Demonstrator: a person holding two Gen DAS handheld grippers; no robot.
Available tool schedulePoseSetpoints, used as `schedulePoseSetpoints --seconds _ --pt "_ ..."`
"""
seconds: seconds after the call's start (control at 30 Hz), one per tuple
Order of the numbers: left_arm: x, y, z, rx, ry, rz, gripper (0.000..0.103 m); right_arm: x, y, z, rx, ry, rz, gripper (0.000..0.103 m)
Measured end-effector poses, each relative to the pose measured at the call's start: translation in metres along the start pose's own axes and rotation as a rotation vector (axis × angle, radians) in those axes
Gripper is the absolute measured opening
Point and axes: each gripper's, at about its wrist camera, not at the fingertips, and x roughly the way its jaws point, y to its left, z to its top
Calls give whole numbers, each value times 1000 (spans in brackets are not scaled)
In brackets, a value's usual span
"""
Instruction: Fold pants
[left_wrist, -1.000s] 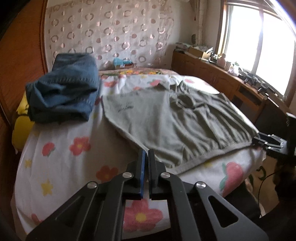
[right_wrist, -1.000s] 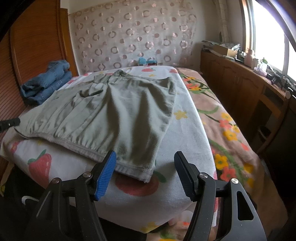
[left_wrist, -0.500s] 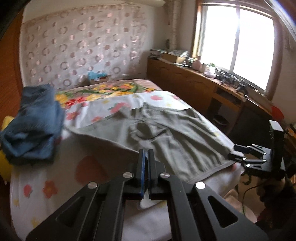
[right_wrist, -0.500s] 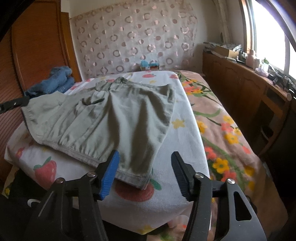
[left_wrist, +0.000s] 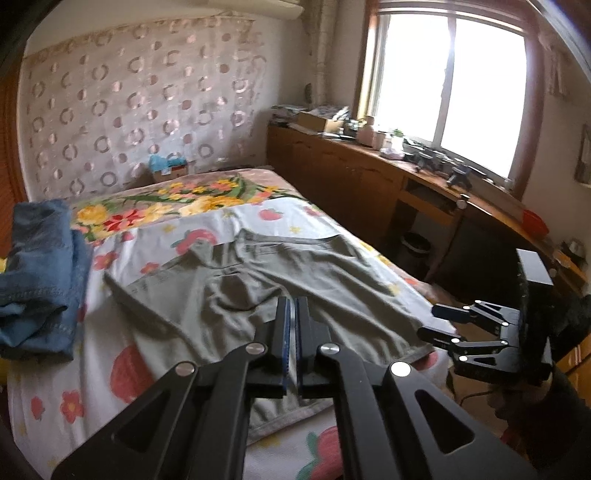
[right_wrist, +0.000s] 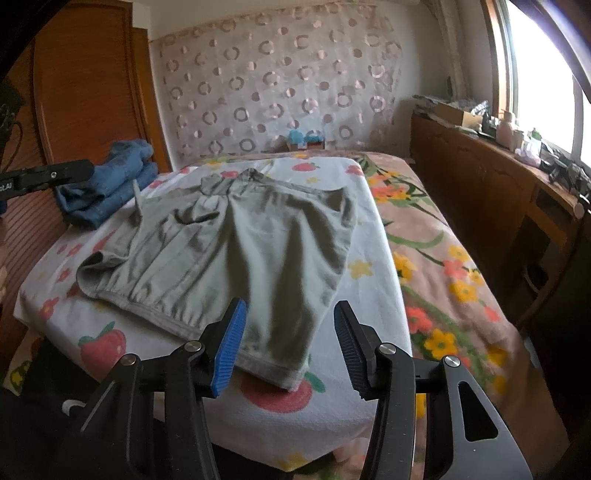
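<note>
Grey-green pants (left_wrist: 280, 291) lie spread on the white fruit-print sheet (left_wrist: 66, 373), also seen in the right wrist view (right_wrist: 243, 243), cuffs toward the near bed edge. One corner of the cloth stands lifted toward the left gripper (right_wrist: 137, 199). My left gripper (left_wrist: 293, 306) is shut above the pants; whether cloth sits between its pads is not visible. My right gripper (right_wrist: 288, 328) is open and empty above the near cuffs; it also shows in the left wrist view (left_wrist: 439, 321).
Folded blue jeans (left_wrist: 37, 277) lie at the bed's left side (right_wrist: 110, 181). A floral blanket (right_wrist: 443, 266) covers the bed's right part. A wooden counter (left_wrist: 406, 177) with clutter runs under the window. A wooden wardrobe (right_wrist: 85, 92) stands at left.
The left gripper has swung to the right and risen over the pants, pulling the left part of the cloth inward. The right gripper has stayed open and shifted slightly.
</note>
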Motion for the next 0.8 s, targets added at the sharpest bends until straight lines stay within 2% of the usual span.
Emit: schedulePoseSetpoints --seconds 0.1,0.17,0.23,0.4,0.6,0.8 --pt "-3 7 -4 -8 -4 13 0 3 5 2 -7 0 8 50" --pt "-4 10 -5 -9 -7 20 7 5 9 3 -8 3 22 50" --pt "-7 14 -7 -11 -17 50 21 8 14 5 -14 4 31 50" --pt "-12 35 -19 -21 -19 99 35 14 36 14 -44 -3 76 50" --pt "-3 65 -50 -76 41 162 36 28 73 28 -85 -3 171 50" --pt "15 74 -78 -95 121 141 36 42 109 42 -138 -1 231 50"
